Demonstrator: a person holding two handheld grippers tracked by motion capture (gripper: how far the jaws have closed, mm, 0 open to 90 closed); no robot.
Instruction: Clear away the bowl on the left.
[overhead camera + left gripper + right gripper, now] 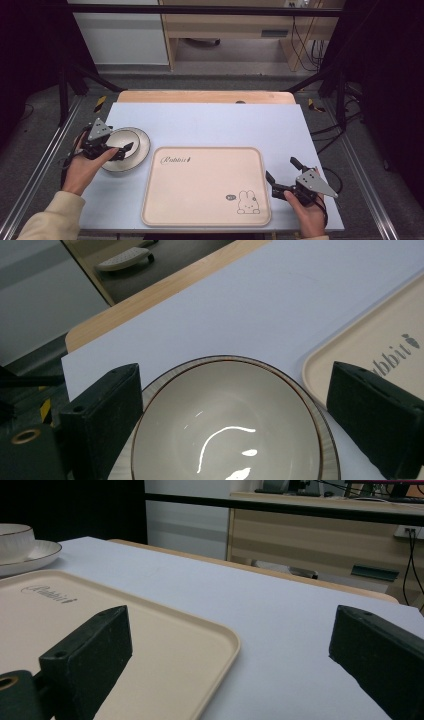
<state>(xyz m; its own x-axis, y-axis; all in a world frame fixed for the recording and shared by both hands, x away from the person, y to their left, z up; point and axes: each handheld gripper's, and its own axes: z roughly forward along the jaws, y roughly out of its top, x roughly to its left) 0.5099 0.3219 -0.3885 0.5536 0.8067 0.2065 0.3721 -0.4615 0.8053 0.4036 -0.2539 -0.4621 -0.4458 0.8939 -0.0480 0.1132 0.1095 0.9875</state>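
A cream ribbed bowl (121, 140) sits on a matching plate (142, 150) at the left of the table. My left gripper (124, 149) hangs just over it, open, one jaw on each side of the bowl (225, 425); I see no contact. A large beige tray (205, 185) with a rabbit print lies empty at the front centre. My right gripper (280, 168) is open by the tray's right edge. In the right gripper view one jaw is over the tray (100, 615) and the other over the bare mat, with nothing held.
A pale blue mat (220, 122) covers the wooden table (200, 96). The bowl (12, 540) and plate (35, 555) show far left in the right gripper view. Black frame posts stand at both sides, and a cabinet with cables is behind.
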